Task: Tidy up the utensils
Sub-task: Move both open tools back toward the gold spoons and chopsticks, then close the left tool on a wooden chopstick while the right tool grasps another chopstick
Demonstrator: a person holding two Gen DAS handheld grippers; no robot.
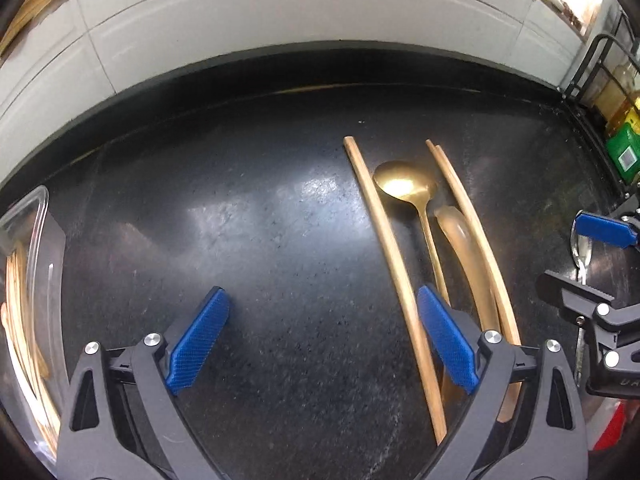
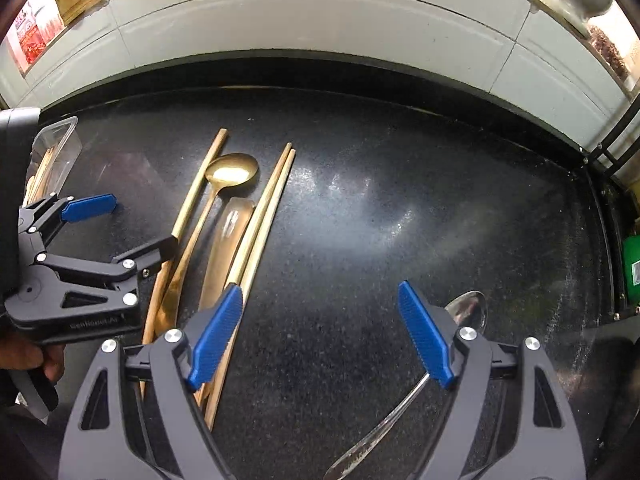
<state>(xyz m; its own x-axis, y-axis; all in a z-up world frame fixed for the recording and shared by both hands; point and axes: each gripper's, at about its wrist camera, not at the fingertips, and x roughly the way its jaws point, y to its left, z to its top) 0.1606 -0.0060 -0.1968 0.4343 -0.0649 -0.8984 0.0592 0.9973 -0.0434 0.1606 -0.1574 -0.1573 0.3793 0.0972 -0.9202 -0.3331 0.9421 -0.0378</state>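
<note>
Both tools gaping wide, gripping nothing: left tool [image 1: 322,342], right tool [image 2: 320,336]. Wooden chopsticks [image 1: 390,264] and gold spoon [image 1: 404,184] on black counter [image 1: 240,220], long axes pointing away, nearest left tool's right finger.

a black speckled countertop [image 1: 260,240] bears a lone wooden chopstick [image 1: 384,248], a gold spoon [image 1: 404,184], a translucent spoon [image 1: 460,240], a chopstick pair [image 1: 472,216], a silver spoon [image 2: 468,308] and a clear plastic container [image 1: 36,240].

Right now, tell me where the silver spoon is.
In the right wrist view, the silver spoon lies alone on the black counter, lower right, beside the open right claw, well apart from the gold spoon.
</note>
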